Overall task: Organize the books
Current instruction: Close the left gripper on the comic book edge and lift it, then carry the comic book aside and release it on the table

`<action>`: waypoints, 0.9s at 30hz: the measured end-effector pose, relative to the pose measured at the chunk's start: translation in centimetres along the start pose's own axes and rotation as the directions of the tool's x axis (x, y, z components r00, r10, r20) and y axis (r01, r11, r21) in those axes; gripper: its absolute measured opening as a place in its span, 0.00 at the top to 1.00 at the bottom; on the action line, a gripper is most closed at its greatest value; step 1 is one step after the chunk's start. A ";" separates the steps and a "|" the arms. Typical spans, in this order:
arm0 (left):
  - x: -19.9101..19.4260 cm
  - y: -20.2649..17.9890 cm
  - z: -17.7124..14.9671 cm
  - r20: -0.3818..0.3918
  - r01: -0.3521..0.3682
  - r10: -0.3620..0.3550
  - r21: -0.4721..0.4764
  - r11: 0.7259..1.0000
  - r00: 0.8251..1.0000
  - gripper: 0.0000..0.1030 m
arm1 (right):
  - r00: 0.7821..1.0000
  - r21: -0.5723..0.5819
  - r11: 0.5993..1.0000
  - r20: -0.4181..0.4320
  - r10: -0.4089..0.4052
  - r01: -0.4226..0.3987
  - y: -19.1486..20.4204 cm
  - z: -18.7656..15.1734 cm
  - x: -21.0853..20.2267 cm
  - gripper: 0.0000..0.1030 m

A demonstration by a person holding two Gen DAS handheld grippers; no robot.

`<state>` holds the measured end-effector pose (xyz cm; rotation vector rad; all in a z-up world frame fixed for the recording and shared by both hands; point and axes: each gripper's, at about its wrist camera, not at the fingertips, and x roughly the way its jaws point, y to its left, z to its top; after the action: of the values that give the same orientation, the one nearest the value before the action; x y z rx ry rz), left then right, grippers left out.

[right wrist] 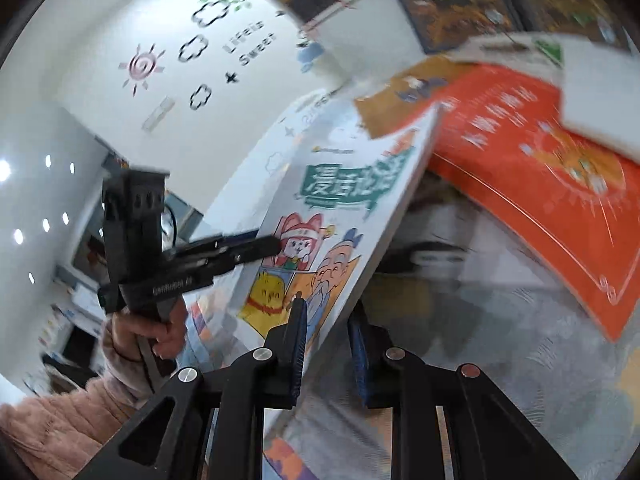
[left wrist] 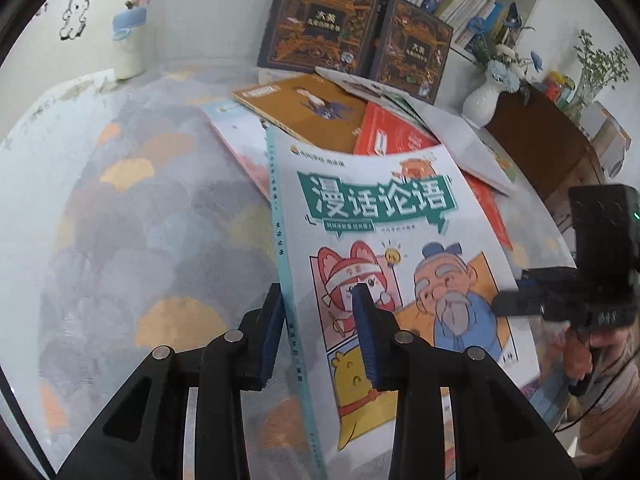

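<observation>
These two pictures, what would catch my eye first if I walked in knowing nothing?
Most likely the white comic book with a teal title banner, lifted at a tilt in the middle, the left gripper pinching its spine edge and the right gripper its opposite edge. Behind it lies a loose heap of books on a pastel rug, among them an orange book. Two dark ornate books lean against the bookshelf.
</observation>
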<state>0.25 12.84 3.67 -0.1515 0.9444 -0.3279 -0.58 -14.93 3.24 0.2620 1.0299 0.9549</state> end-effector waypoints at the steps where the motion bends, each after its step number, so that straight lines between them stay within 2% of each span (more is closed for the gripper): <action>1: -0.4 0.2 0.1 0.010 -0.009 0.009 0.000 1.000 1.000 0.70 | 1.000 -0.019 1.000 -0.003 0.002 -0.002 0.8 0.2 0.1 0.79; 9: -4.8 3.8 0.9 0.099 -0.027 0.031 -0.046 0.999 0.995 0.70 | 0.999 -0.120 0.992 -0.025 0.025 -0.028 4.9 1.6 2.7 0.78; 12: -6.0 5.6 0.9 0.117 -0.054 0.062 -0.069 0.996 0.991 0.70 | 0.998 -0.128 0.990 -0.037 0.051 -0.055 6.3 2.8 4.5 0.78; 18: -7.2 9.6 1.0 0.146 -0.132 0.150 -0.128 0.983 0.978 0.70 | 0.997 -0.201 0.978 -0.066 0.037 -0.049 9.3 5.1 8.9 0.78; 21: -6.9 11.8 0.9 0.137 -0.155 0.178 -0.161 0.975 0.974 0.70 | 0.996 -0.210 0.976 -0.087 0.037 -0.054 10.1 5.6 11.2 0.78; 27: -4.0 15.5 -0.3 0.064 -0.146 0.166 -0.237 0.960 0.984 0.70 | 0.988 -0.185 0.982 -0.150 0.016 -0.044 9.4 5.4 15.5 0.77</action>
<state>1.11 28.75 2.43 -0.3005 0.9038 -0.0638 1.29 3.83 2.23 0.0495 1.0651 1.1044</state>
